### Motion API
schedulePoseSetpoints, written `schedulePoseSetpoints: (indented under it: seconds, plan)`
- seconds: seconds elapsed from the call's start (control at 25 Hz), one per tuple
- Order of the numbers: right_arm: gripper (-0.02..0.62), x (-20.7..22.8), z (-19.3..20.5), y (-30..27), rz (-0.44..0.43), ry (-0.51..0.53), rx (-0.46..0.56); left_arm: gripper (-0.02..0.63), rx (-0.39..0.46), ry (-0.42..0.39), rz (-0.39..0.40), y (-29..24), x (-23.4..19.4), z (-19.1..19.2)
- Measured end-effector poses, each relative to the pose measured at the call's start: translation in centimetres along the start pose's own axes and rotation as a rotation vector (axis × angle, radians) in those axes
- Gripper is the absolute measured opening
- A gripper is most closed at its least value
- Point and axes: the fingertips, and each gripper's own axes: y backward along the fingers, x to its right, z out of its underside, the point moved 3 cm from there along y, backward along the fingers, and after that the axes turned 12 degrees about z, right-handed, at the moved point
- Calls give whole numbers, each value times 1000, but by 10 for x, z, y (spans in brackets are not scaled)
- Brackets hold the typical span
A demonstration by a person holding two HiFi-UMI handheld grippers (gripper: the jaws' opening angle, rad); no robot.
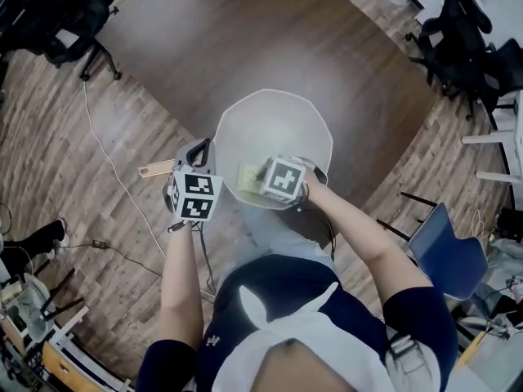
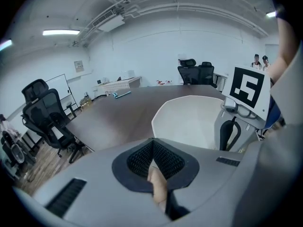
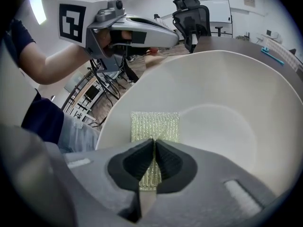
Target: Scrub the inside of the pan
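A white pan (image 1: 274, 129) sits on the dark brown table (image 1: 245, 39), its pale wooden handle (image 1: 155, 168) pointing left. My left gripper (image 1: 198, 155) is shut on that handle; in the left gripper view the handle (image 2: 158, 183) shows between the closed pads, with the pan (image 2: 189, 122) beyond. My right gripper (image 1: 263, 176) reaches into the pan at its near side, shut on a yellow-green scrub pad (image 1: 248, 178). The right gripper view shows the pad (image 3: 155, 125) lying flat against the pan's inner wall (image 3: 227, 108), with my right gripper (image 3: 154, 143) pinching its near end.
Black office chairs stand at the far left (image 1: 69, 23) and far right (image 1: 458, 39). A blue chair (image 1: 445, 256) is near my right arm. A cable (image 1: 114, 178) runs across the wooden floor on the left. Cluttered racks (image 1: 33, 317) fill the bottom left corner.
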Motion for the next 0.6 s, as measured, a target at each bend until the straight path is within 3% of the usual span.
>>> schedulePoseSetpoints:
  seconds: [0.6]
  plan:
    - [14, 12, -39, -6, 54, 70, 161, 5, -1, 26, 45, -14, 4, -6]
